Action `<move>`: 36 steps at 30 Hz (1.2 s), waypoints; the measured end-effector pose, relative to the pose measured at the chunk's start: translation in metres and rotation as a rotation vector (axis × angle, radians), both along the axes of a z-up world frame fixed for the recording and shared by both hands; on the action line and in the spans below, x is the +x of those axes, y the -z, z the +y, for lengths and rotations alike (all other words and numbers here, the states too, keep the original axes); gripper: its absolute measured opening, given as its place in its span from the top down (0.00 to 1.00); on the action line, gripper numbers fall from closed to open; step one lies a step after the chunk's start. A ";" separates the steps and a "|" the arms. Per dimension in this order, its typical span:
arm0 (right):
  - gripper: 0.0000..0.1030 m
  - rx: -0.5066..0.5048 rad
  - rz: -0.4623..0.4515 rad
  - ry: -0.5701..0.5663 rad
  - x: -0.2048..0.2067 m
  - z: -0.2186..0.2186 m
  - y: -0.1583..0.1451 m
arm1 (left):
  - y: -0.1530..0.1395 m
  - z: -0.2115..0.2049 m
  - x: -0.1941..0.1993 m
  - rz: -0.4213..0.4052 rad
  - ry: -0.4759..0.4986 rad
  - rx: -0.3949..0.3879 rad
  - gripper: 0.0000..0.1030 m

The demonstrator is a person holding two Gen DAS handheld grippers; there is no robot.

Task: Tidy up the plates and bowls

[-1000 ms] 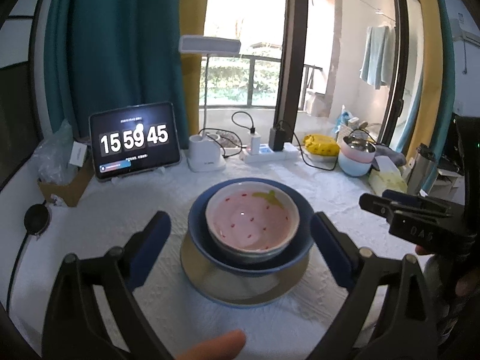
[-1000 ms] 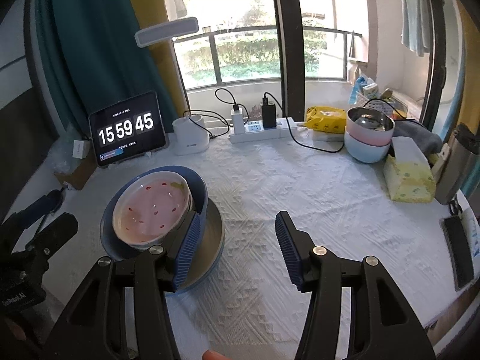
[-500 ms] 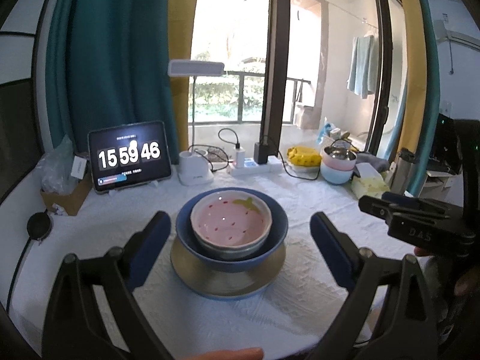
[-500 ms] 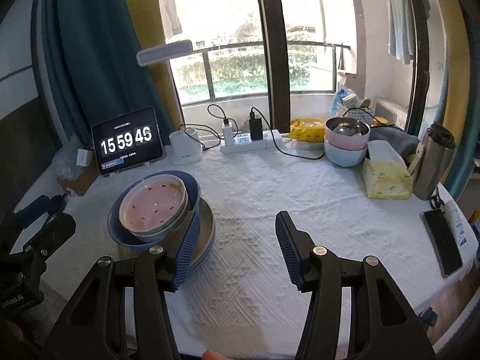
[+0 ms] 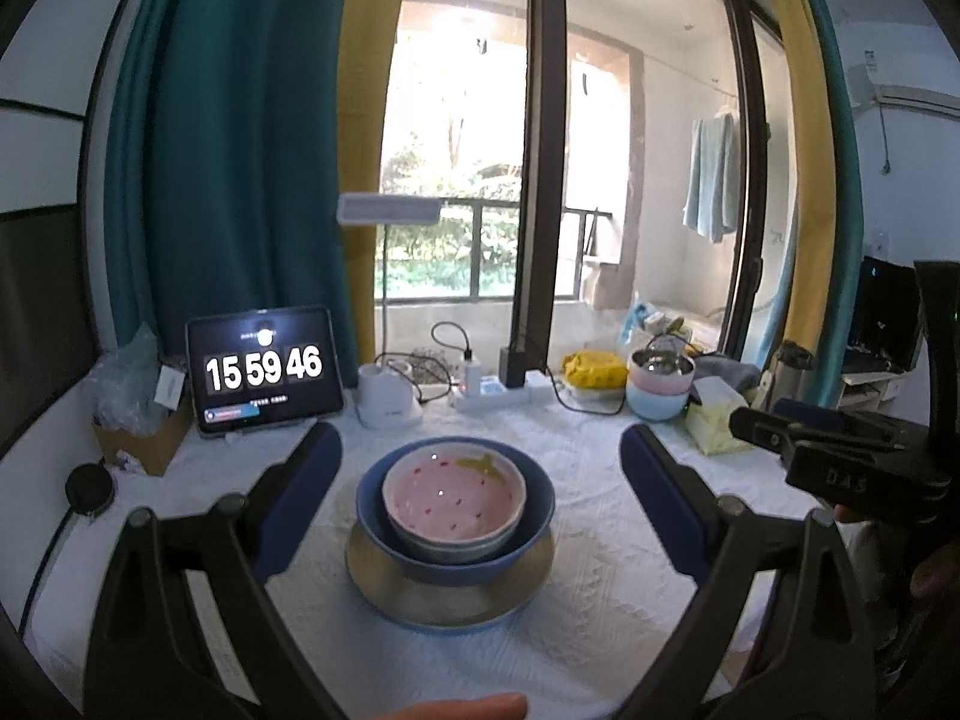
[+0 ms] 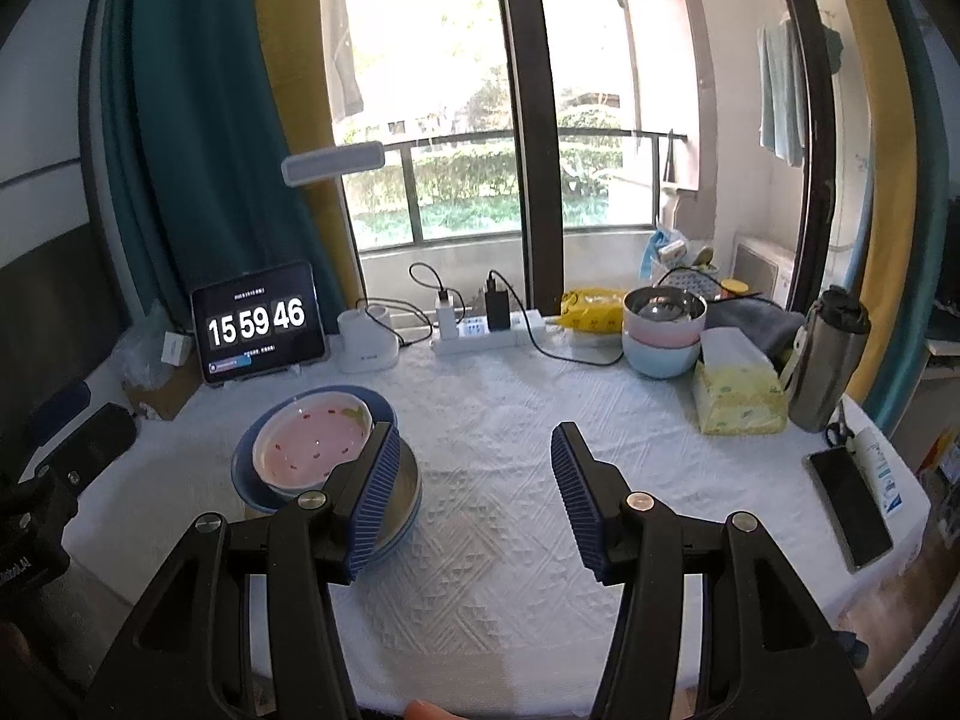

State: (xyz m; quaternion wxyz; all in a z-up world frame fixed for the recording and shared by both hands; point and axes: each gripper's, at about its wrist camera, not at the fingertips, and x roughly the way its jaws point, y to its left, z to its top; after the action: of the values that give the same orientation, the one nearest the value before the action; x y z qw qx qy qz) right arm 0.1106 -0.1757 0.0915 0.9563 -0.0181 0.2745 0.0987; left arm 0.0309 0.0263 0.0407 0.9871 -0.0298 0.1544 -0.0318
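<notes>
A pink strawberry-patterned bowl [image 5: 454, 491] sits nested in a blue bowl [image 5: 534, 516], which rests on a blue-rimmed plate [image 5: 384, 585] on the white tablecloth. The same stack shows in the right wrist view: pink bowl [image 6: 312, 441], blue bowl [image 6: 249, 480], plate [image 6: 408, 486]. My left gripper [image 5: 480, 474] is open, raised above and in front of the stack, with nothing between its fingers. My right gripper [image 6: 477, 477] is open too, over bare cloth to the right of the stack, its left pad [image 6: 375, 495] overlapping the plate in view.
A tablet clock [image 6: 259, 324], lamp base [image 6: 366, 339] and power strip [image 6: 480, 336] line the back. Stacked pink and blue bowls [image 6: 660, 330], a tissue pack [image 6: 738, 390], a metal flask [image 6: 831, 354] and a phone [image 6: 849, 498] stand at the right. A cardboard box [image 5: 141, 438] sits at the left.
Both grippers have pulled back and risen from the stack, so the bowls look smaller and more of the window shows. The stack has stayed in place; both stay open.
</notes>
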 end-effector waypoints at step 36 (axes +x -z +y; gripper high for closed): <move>0.46 0.034 -0.178 -0.024 -0.030 -0.007 -0.063 | -0.049 -0.011 -0.014 -0.132 0.004 0.023 0.08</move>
State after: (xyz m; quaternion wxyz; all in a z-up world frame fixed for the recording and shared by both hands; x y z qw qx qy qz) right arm 0.0807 -0.1831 0.1549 0.9759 -0.0139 0.1863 0.1126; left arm 0.0173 0.0149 0.0892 0.9953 -0.0162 0.0894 -0.0341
